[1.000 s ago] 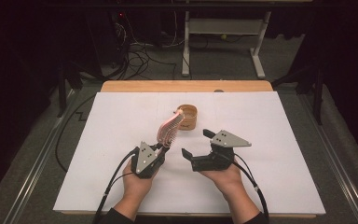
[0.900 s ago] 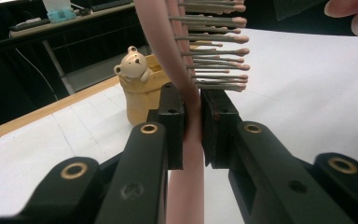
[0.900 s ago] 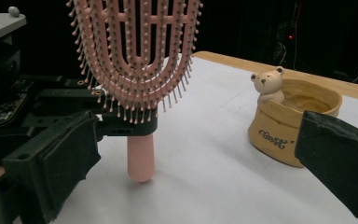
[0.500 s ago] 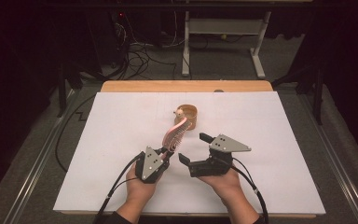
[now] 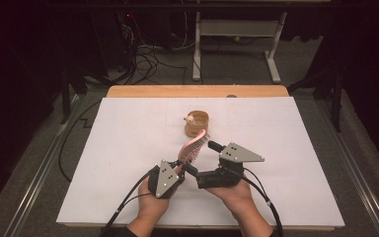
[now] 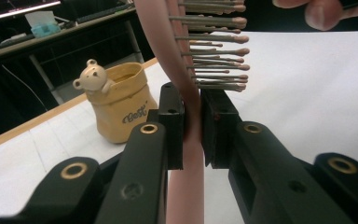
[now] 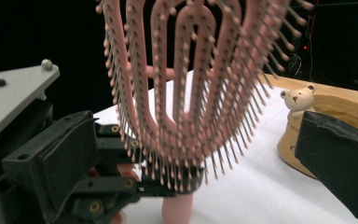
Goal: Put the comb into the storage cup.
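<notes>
The left gripper point(image 6: 193, 121) grasps the pink hairbrush point(image 5: 193, 146). The right gripper point(image 5: 203, 160) gapes beside it. Contents of the bear cup point(image 5: 198, 123) cannot be made out

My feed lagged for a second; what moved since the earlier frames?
The left gripper, shut on the pink brush, drew it back from the cup toward the person and tipped the head toward the right gripper. The right gripper, open, and the cup stayed put.
</notes>
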A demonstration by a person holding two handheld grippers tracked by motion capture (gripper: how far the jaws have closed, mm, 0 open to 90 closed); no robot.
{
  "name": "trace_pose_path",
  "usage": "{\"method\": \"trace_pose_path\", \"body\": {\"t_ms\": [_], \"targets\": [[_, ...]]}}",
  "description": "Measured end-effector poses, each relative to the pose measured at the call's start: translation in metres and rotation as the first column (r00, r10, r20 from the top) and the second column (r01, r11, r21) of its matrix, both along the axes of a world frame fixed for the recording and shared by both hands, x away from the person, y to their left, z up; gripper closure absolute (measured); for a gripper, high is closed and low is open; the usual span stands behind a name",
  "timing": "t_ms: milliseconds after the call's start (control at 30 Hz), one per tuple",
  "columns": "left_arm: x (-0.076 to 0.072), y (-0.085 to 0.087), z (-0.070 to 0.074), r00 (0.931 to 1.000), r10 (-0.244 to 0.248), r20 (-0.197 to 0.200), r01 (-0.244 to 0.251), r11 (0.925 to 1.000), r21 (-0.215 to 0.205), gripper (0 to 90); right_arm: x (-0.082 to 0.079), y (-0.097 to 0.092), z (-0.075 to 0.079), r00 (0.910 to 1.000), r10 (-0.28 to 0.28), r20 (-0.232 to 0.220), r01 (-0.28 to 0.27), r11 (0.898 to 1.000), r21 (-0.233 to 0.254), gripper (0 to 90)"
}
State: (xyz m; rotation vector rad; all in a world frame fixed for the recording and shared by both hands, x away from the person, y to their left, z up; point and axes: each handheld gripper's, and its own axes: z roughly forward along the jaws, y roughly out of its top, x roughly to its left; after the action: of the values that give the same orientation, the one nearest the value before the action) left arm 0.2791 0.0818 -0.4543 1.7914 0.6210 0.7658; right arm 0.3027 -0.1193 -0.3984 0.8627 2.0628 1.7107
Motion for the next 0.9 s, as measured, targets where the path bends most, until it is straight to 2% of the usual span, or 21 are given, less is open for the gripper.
{"method": "trace_pose_path", "body": {"t_ms": [567,900], "targets": [[-0.006,-0.009,-0.003,0.9996,-0.025,0.010,0.025,0.9994,0.022,79.1,0.000,0.001,0.002,1.0000,-0.007,-0.001,0.007,0.999,0.045,0.2],[-0.011,-0.012,-0.002,0.9990,-0.038,0.022,0.037,0.9991,0.021,79.1,0.000,-0.001,0.003,0.9998,-0.019,0.001,0.019,0.998,0.066,2.1]]}}
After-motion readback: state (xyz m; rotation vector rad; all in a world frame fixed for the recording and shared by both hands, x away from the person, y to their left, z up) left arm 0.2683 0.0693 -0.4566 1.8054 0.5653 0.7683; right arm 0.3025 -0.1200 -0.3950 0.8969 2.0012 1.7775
